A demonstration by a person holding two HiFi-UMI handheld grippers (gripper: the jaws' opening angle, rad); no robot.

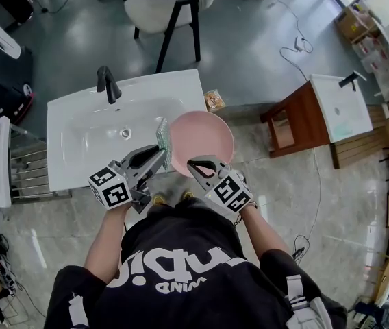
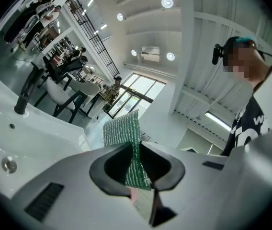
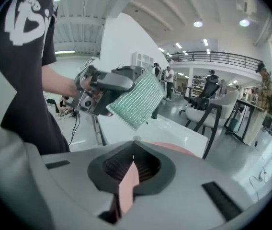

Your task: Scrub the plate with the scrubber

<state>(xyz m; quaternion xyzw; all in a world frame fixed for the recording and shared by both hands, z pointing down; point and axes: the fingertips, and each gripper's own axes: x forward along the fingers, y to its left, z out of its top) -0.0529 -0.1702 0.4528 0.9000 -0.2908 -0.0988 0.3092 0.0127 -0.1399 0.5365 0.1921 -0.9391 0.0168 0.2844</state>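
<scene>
Fingers of my left gripper (image 2: 138,169) are pressed together on the lower edge of the scrubber (image 2: 121,128). Those of my right gripper (image 3: 130,169) are pinched on the near rim of the pink plate (image 3: 174,148), and a strip of pink shows right between them.

Measured against the sink (image 1: 85,136), the plate hangs off its front right corner, partly over the basin and partly past the edge. The scrubber stands just inside that corner, beside the plate's left rim. Whether mesh and plate touch yet, I cannot tell.

The scrubber is a thin green mesh pad, light and floppy by the look of it. I hold it by one edge, so most of it stands free above my fingertips, and I expect it to fold over as soon as I press it on the plate. A hold nearer its middle would give a firmer stroke.

The plate looks stiff and smooth, and I'd guess heavier than the pad. It would likely be slippery once wet, and it may chip if dropped on the sink. A rim pinch leaves it free to swing, so I want the hold deep over the lip and the scrubbing pressure kept close to my right fingers.
</scene>
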